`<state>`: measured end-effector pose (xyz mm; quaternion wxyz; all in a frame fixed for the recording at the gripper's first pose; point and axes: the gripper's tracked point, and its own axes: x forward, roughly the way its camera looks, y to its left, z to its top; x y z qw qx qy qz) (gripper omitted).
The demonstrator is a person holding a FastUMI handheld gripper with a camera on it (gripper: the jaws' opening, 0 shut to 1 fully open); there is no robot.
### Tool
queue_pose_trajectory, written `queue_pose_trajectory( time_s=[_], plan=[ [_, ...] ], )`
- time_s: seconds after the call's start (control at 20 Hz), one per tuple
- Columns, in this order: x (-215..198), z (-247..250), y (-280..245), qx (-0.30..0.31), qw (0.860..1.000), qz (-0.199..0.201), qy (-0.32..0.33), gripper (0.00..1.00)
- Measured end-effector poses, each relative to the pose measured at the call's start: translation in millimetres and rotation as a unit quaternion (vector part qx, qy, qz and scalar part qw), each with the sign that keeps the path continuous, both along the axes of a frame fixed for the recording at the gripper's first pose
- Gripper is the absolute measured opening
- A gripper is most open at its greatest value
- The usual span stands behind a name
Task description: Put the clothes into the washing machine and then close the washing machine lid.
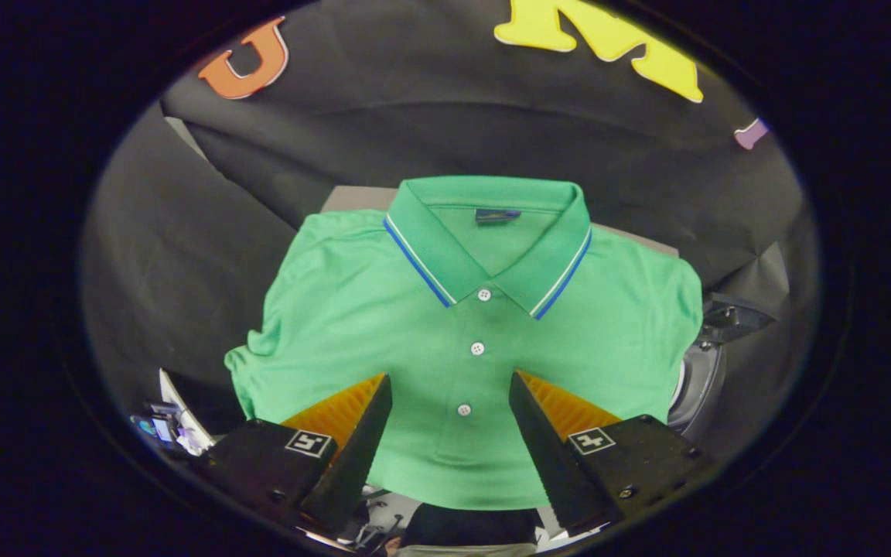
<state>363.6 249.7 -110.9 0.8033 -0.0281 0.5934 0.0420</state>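
A green polo shirt with a blue-and-white-trimmed collar point(469, 325) and 3 white buttons lies flat on a grey counter point(353, 198). The gripper point(450, 387) hovers above it, fingers spread wide apart.

The camera rides on the gripper point(450, 381), looking forward and down along its two spread fingers, close above a green polo shirt point(484, 340) at frame centre.

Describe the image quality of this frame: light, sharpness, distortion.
Gripper view: the green polo shirt is evenly lit and sharp, buttons and collar stripes crisp; fisheye bending bows its outline; surroundings fall dark; the open claw hovers over the placket, its fingers casting no clear shadow.
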Motion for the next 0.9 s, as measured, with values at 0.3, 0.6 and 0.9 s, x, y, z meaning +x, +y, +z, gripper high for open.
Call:
queue_pose_trajectory(
  time_s=[0.3, 0.6, 0.9],
  plan=[
    [5.4, -8.0, -7.3, -0.036, 0.999, -0.014, 0.016, 0.94],
    [7.0, -9.1, -10.5, -0.042, 0.998, 0.003, 0.036, 0.92],
    [11.3, -6.9, -15.4, -0.043, 0.998, 0.035, 0.021, 0.49]
  ],
)
